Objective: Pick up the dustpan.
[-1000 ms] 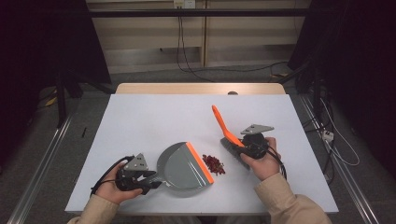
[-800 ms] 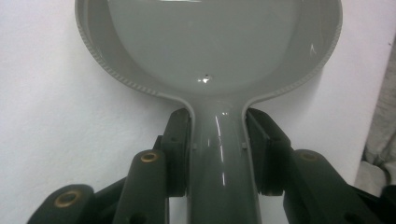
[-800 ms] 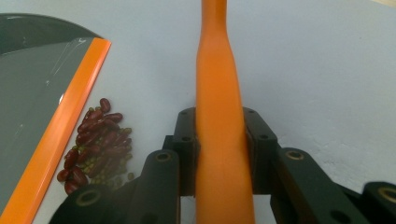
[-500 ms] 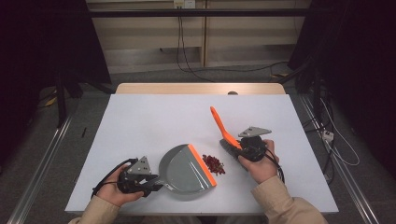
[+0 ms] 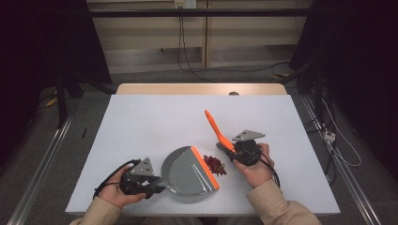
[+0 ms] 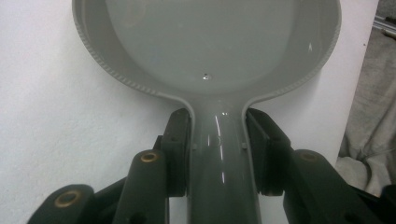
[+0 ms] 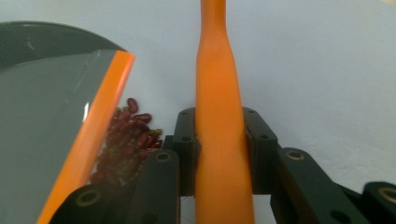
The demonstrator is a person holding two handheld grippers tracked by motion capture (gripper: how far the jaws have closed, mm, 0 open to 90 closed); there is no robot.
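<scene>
A grey dustpan (image 5: 187, 173) with an orange lip (image 5: 205, 167) lies flat on the white table (image 5: 141, 122). My left gripper (image 5: 157, 183) is shut on the pan's handle. In the left gripper view my gripper (image 6: 218, 149) presses both pads on the handle below the pan's bowl (image 6: 205, 46). A small pile of red beans (image 5: 216, 165) lies against the lip. My right gripper (image 5: 233, 152) is shut on an orange brush handle (image 5: 216, 126) that points up and away. In the right gripper view my gripper (image 7: 219, 149) holds the handle (image 7: 217, 93), with the beans (image 7: 128, 140) and the dustpan (image 7: 42, 116) to its left.
A wooden strip (image 5: 202, 89) borders the table's far edge. Cables (image 5: 187, 51) run over the floor beyond it. Metal rails (image 5: 42, 159) run along the floor on both sides. The table's far half is bare white surface.
The dustpan's orange lip has swung a little toward the beans. The brush handle's far tip has shifted slightly left, and the right hand has drawn a bit nearer.
</scene>
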